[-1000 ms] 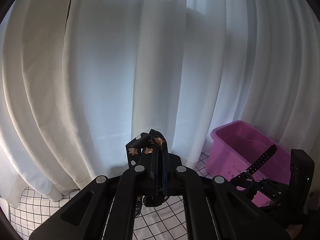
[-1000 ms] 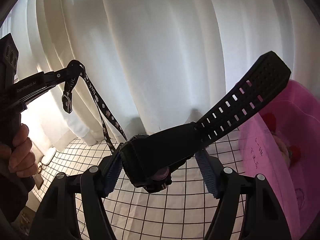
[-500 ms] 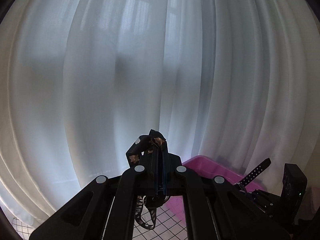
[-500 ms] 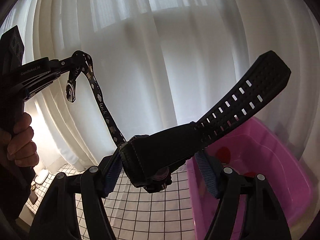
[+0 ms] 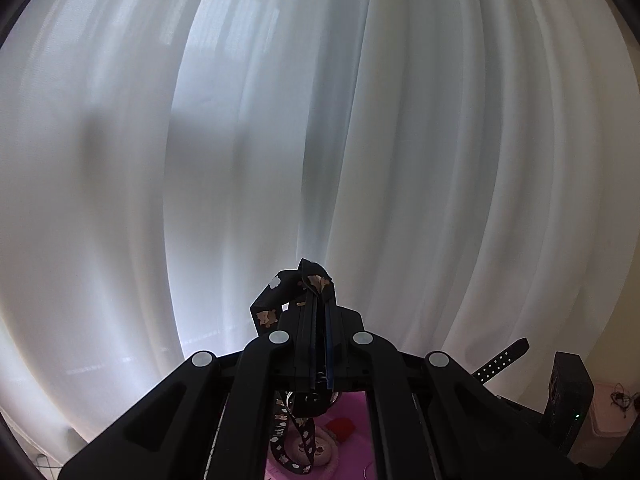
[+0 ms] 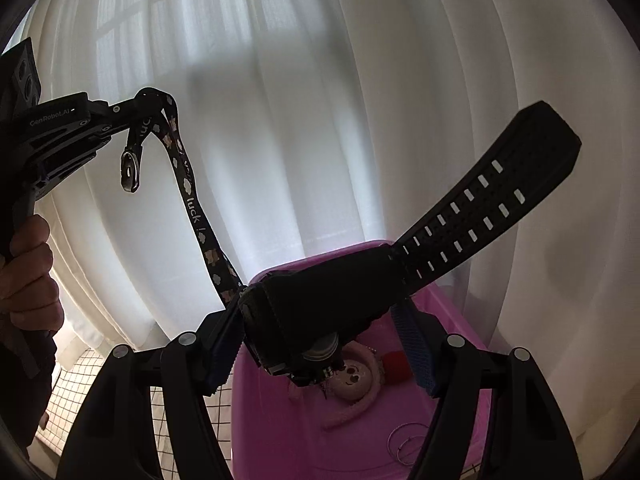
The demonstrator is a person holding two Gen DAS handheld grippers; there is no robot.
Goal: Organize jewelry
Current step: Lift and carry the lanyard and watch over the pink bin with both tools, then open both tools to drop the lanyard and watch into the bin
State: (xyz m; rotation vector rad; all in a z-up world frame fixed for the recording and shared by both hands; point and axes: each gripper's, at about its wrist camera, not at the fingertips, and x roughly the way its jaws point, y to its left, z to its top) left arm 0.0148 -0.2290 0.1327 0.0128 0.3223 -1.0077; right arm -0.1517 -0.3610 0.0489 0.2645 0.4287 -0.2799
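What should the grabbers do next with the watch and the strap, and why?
Probably lower both a little and let go. The right gripper holds the black watch and the left gripper pinches the printed strap, both apparently above the pink bin, where a pink plush face already lies.

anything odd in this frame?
Yes: the printed strap clamped in the left gripper runs down to the black watch in the right gripper. They may be snagged together above the pink bin.
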